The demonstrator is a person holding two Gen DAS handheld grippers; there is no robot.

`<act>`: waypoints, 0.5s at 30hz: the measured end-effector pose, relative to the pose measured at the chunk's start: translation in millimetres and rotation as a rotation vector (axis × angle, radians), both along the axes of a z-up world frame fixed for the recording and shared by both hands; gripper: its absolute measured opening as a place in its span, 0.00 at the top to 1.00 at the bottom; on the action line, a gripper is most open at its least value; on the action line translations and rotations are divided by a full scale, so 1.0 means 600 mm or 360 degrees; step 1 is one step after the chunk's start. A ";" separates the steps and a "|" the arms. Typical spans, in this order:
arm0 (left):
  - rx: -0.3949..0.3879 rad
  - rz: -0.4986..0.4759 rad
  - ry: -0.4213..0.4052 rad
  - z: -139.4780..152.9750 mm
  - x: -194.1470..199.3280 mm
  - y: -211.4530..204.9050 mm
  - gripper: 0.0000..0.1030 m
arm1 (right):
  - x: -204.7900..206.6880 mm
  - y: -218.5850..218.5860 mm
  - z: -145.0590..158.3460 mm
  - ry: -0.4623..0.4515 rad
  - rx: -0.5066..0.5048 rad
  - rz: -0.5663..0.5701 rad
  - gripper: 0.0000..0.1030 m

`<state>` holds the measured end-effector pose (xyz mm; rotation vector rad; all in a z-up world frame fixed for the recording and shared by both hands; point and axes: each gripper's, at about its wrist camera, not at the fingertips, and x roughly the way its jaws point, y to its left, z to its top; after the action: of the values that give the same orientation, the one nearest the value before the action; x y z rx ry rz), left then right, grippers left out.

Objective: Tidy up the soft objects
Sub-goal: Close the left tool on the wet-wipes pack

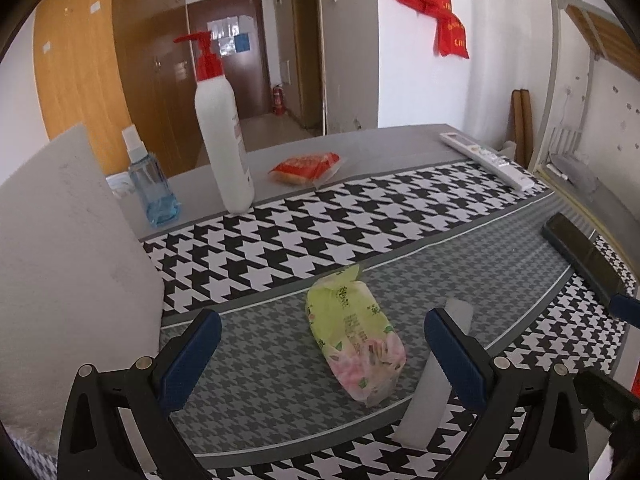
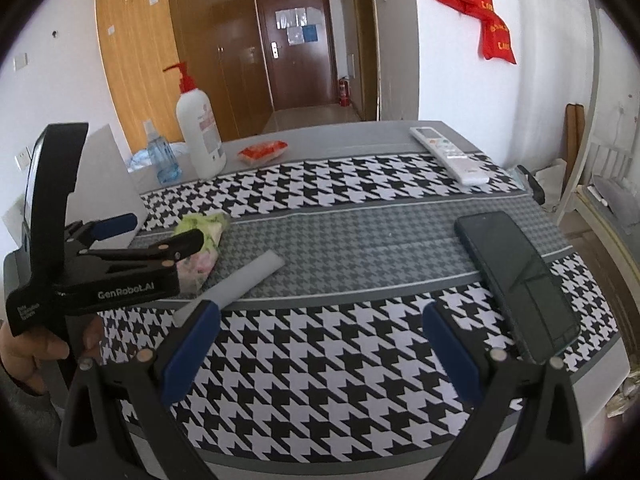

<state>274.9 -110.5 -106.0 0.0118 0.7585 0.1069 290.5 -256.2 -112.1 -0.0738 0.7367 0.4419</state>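
Step in hand, by my judgement: approach to the first soft object. My left gripper (image 1: 322, 344) has its jaws spread wide, one on each side of the green tissue pack (image 1: 354, 340), and holds nothing; the right wrist view shows the jaws near the pack, but I cannot tell whether either pad touches it. My right gripper (image 2: 316, 348) is also spread wide and empty, hovering over the near edge of the houndstooth table cover (image 2: 320, 360), well apart from any object.

The pack lies flat on the grey middle band of the cover, its crimped end pointing away from me. A pale foam stick (image 1: 436, 380) lies just beside it on its right.

Next move, as I judge it: lower the left jaws to pack level, centre them on its width, then close gently, since the wrapper will crumple and may slip.

Count of items on the table:
- Tissue pack, green: one
- Red snack packet (image 1: 306, 168): one
- Foam stick: one
- Pump bottle (image 1: 222, 136): one
- Blue spray bottle (image 1: 154, 184): one
- Remote control (image 1: 486, 160): one
- Phone (image 2: 518, 280): one
- White foam board (image 1: 76, 248) at the left: one
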 end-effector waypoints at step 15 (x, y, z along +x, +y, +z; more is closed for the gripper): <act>0.0002 -0.0014 0.0075 -0.015 0.014 0.002 0.03 | 0.002 0.035 -0.011 0.0017 -0.0011 0.0101 0.01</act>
<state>283.3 -109.4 -114.9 0.0189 0.8052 0.0988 291.6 -235.5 -118.6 -0.1015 0.7479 0.5006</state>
